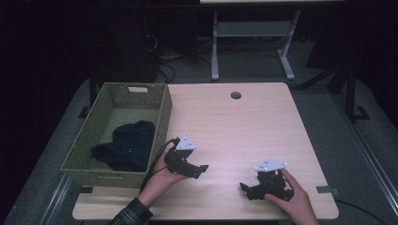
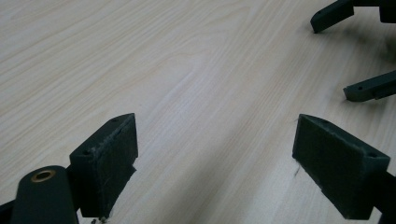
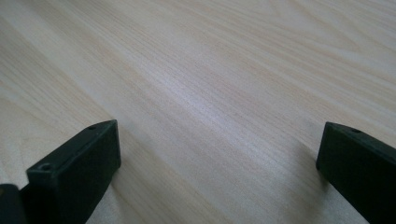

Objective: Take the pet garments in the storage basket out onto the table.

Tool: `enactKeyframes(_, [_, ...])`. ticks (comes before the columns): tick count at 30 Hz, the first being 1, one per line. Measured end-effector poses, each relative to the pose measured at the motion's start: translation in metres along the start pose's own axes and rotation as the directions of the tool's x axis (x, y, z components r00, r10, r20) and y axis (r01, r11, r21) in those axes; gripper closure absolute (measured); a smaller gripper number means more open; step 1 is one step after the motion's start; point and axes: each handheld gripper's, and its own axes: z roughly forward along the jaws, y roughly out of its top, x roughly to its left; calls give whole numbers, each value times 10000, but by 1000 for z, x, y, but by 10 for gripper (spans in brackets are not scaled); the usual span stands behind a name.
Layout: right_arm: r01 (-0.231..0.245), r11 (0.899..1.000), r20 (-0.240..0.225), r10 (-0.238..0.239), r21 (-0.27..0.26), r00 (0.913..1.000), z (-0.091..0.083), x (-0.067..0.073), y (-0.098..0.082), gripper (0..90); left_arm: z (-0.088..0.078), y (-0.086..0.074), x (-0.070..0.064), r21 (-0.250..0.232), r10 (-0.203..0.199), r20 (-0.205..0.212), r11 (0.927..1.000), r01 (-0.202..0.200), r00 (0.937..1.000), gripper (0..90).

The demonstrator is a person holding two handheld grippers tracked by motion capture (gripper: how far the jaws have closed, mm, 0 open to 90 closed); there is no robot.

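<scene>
**Grippers resting wide on the bare tabletop, dark garment in the basket**

Grippers first: your left gripper (image 1: 202,168) sits on the wooden table (image 1: 244,126) near its front edge, just beside the right wall of the green woven basket (image 1: 162,117). Your left hand (image 1: 162,180) wraps it from below, a plaid sleeve (image 1: 131,214) showing at the bottom edge, and its cable (image 1: 157,159) trails back along the basket's side. In the left gripper view its jaws stand spread wide, with plain wood grain between the two pads (image 2: 109,163) and nothing pinched.

Your right gripper (image 1: 245,187) lies well apart from the left one, farther toward the table's right front corner, with your right hand (image 1: 293,197) cupped over its back and the grey three-cornered plate (image 1: 271,165) on top. Its jaws point toward the left gripper; you can see their dark tips (image 2: 369,88) in the upper right of the left gripper view. In the right gripper view the jaws are also spread far apart, with empty tabletop (image 3: 210,93) between them.

The dark garment (image 1: 126,145), a crumpled navy or black cloth, lies inside the basket on its floor, toward the near right part and against the right wall. Neither gripper touches it; the left one is nearest, outside the wall.

A round cable hole (image 1: 235,95) sits near the table's far edge.
</scene>
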Motion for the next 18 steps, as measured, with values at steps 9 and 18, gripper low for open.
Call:
enactKeyframes(9, [1, 10000, -3, -1, 1, 10000, 0, 0, 0, 0, -4, 3, 0, -62, -73, 17, 10000, 73, 10000, 137])
enactKeyframes(18, [-1, 10000, -8, 1, 0, 10000, 0, 0, 0, 0, -10, 10, -1, -105, -15, 121, 9999, 16, 9999, 137])
